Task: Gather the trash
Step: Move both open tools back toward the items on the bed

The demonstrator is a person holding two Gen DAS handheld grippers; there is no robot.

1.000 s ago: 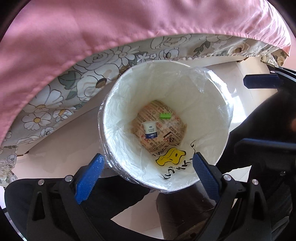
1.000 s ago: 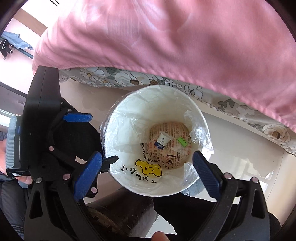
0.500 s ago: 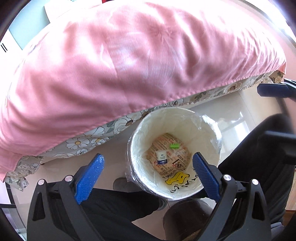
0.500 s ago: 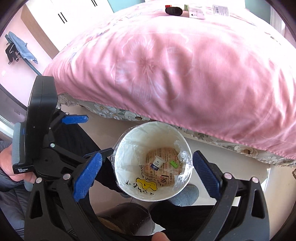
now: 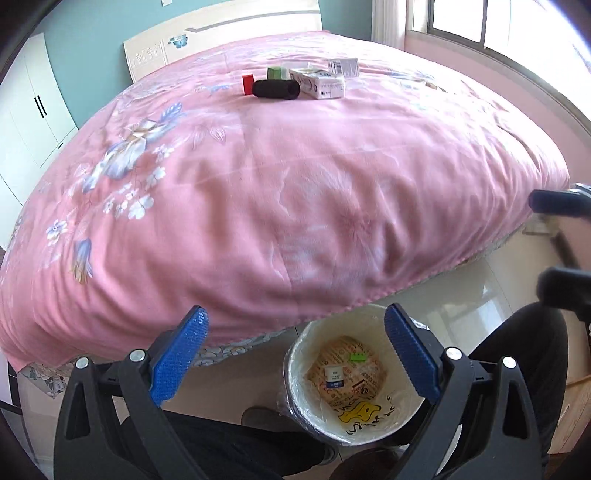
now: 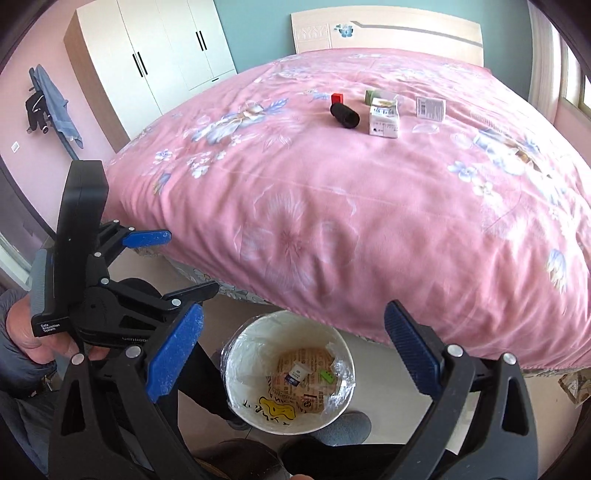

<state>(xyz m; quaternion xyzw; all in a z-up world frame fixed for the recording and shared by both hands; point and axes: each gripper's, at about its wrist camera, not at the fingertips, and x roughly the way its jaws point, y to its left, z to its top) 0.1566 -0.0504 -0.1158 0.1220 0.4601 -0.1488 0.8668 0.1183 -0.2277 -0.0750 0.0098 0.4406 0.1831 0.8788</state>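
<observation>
left tool (labelled "data acquisition system") and right tool gape empty above the bin.

pink floral bedspread | white wardrobe | cream headboard | window

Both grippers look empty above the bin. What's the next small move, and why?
Probably reach the right gripper forward over the bed toward the black roll, the nearest of the items clustered on the pink quilt. Both grippers are open and hold nothing, and the bin already contains a few pieces.
</observation>
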